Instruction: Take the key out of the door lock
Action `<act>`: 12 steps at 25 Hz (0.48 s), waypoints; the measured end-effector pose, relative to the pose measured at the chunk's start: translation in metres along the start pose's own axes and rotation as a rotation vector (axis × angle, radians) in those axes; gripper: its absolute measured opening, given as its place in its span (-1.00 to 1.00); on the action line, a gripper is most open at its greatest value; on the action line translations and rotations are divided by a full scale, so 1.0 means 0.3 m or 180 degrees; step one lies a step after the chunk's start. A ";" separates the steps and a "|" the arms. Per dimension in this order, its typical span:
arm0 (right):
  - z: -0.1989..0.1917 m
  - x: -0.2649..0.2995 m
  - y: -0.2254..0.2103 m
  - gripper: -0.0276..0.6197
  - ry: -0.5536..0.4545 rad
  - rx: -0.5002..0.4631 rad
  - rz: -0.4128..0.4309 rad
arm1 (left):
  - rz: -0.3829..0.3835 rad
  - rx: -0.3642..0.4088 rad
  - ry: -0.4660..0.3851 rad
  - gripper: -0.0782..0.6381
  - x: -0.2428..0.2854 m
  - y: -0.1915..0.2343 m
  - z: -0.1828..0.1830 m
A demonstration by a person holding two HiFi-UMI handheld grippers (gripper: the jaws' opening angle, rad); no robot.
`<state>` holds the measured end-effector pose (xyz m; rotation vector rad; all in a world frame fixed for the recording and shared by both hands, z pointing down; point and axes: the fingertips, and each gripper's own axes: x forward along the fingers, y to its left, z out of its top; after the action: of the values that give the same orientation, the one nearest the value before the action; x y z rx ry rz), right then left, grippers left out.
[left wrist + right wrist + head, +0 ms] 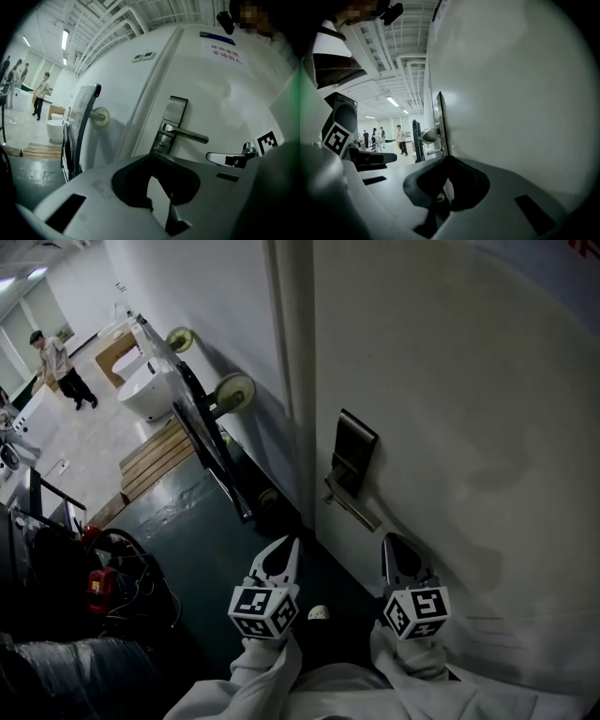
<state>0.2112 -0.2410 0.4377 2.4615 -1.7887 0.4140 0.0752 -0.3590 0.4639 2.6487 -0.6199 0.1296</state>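
A white door (450, 381) carries a dark metal lock plate (355, 454) with a lever handle (352, 509). In the left gripper view the lock plate (171, 122) and its handle (188, 135) show clearly, and a small key (160, 146) sticks out of the cylinder just below the handle. My left gripper (284, 553) is shut and empty, a short way in front of the lock and below it. My right gripper (401, 553) is also shut and empty, close to the door face on the handle's right. In the right gripper view the door is seen edge-on, with the handle (428, 136) ahead.
A black cart frame with pale wheels (234, 390) leans on the wall left of the door. Beyond it stand a white basin (148, 396) and a wooden pallet (157, 455). A person (58, 367) walks far off. Cables and a red tool (99, 587) lie at lower left.
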 end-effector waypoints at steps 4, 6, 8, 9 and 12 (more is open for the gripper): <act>0.000 -0.016 -0.025 -0.75 0.0004 0.0035 -0.0131 | -0.0144 -0.0053 0.0051 -0.71 0.042 -0.012 0.000; 0.000 -0.022 -0.032 -0.75 0.0004 0.0046 -0.0172 | -0.0204 -0.0138 0.0054 -0.71 0.057 -0.012 0.006; 0.000 -0.027 -0.035 -0.75 0.0012 0.0051 -0.0200 | -0.0246 -0.0277 0.0076 -0.71 0.069 -0.007 0.007; 0.002 -0.030 -0.036 -0.75 0.0013 0.0050 -0.0215 | -0.0270 -0.0367 0.0100 -0.71 0.075 -0.003 0.005; 0.009 -0.031 -0.034 -0.75 0.0025 0.0006 -0.0239 | -0.0412 -0.0875 0.0196 -0.71 0.104 0.003 -0.012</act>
<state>0.2186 -0.2298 0.4336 2.5149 -1.6876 0.4192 0.1028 -0.3709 0.4731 2.4002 -0.4118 0.0812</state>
